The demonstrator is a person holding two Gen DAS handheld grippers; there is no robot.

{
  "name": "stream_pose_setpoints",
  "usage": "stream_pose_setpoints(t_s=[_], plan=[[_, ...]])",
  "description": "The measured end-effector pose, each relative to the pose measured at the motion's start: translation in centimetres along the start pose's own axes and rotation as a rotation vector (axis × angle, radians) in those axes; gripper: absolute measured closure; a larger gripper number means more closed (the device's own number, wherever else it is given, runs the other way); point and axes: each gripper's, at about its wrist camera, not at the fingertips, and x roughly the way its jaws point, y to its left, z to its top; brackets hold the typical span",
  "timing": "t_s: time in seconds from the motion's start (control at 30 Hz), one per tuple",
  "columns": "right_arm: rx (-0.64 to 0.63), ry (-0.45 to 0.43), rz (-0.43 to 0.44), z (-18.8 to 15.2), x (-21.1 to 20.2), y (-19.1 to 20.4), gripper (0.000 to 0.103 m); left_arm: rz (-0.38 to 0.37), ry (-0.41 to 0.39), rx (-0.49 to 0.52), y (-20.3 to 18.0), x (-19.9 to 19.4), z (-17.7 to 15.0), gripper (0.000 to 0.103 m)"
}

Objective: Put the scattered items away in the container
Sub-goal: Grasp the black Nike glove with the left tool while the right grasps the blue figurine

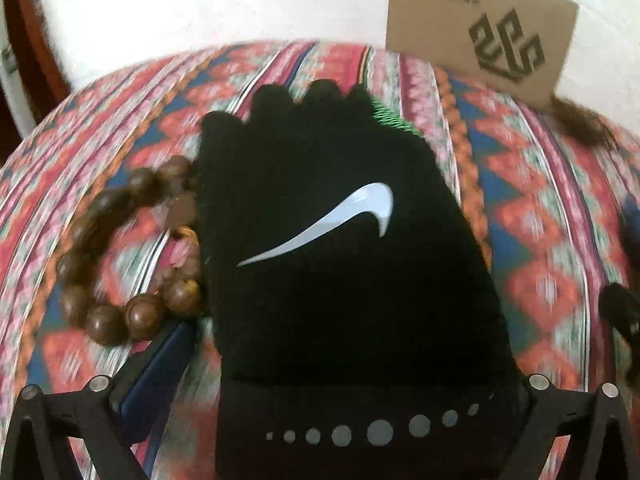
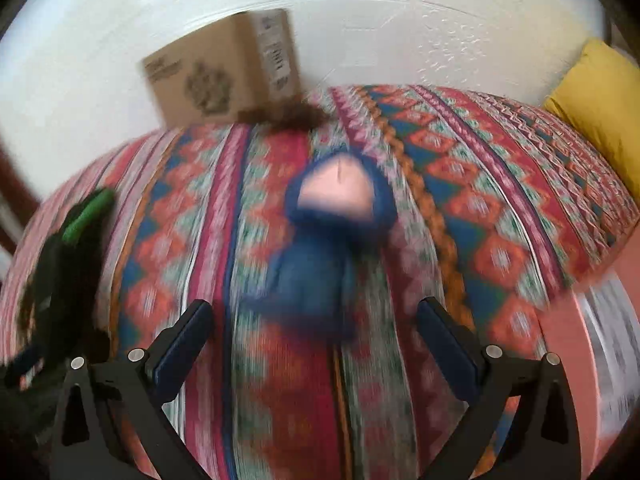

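Note:
In the left wrist view a black glove with a white swoosh lies on the patterned bedspread, filling the space in front of my left gripper. Its left finger stands wide of the glove; the right finger is hidden by the cuff. A wooden bead bracelet touches the glove's left side. The cardboard box stands at the far right against the wall. My right gripper is open, with a blurred blue fabric item with a pink end just ahead between its fingers. The box stands beyond it.
Something green pokes out from under the glove's far edge. A brown tuft lies at the box's foot. A yellow cushion sits at the far right. A black object lies at the right edge. White wall behind.

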Motion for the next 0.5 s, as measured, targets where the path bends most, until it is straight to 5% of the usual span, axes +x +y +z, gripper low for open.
stream_pose_setpoints(t_s=[0.03, 0.1, 0.13, 0.17, 0.2, 0.27, 0.3, 0.5], plan=[[0.022, -0.017, -0.013, 0.7, 0.7, -0.1, 0.002, -0.002, -0.016, -0.004, -0.1, 0.4, 0.4, 0.000], [0.052, -0.051, -0.068, 1.4, 1.1, -0.2, 0.042, -0.008, -0.039, -0.014, -0.3, 1.1, 1.0, 0.002], [0.065, -0.063, -0.084, 1.6, 1.2, -0.3, 0.047, -0.012, -0.050, -0.009, -0.6, 1.0, 1.2, 0.006], [0.076, -0.067, -0.073, 1.6, 1.2, -0.5, 0.048, -0.018, -0.061, -0.001, -0.8, 0.9, 1.2, 0.023], [0.085, -0.069, -0.058, 1.4, 1.1, -0.8, 0.049, -0.020, -0.074, 0.028, -1.4, 0.5, 1.2, 0.054], [0.078, -0.063, -0.035, 1.0, 0.7, -1.1, 0.051, 0.007, -0.080, 0.108, -3.1, -0.6, -0.1, 0.085], [0.052, -0.057, -0.037, 0.6, 0.4, -1.0, 0.063, 0.023, -0.082, 0.149, -3.9, -1.2, -0.9, 0.087], [-0.132, -0.013, -0.022, -5.2, -4.4, -1.1, 0.062, 0.014, -0.067, 0.229, -5.6, -6.8, -9.0, 0.088]])
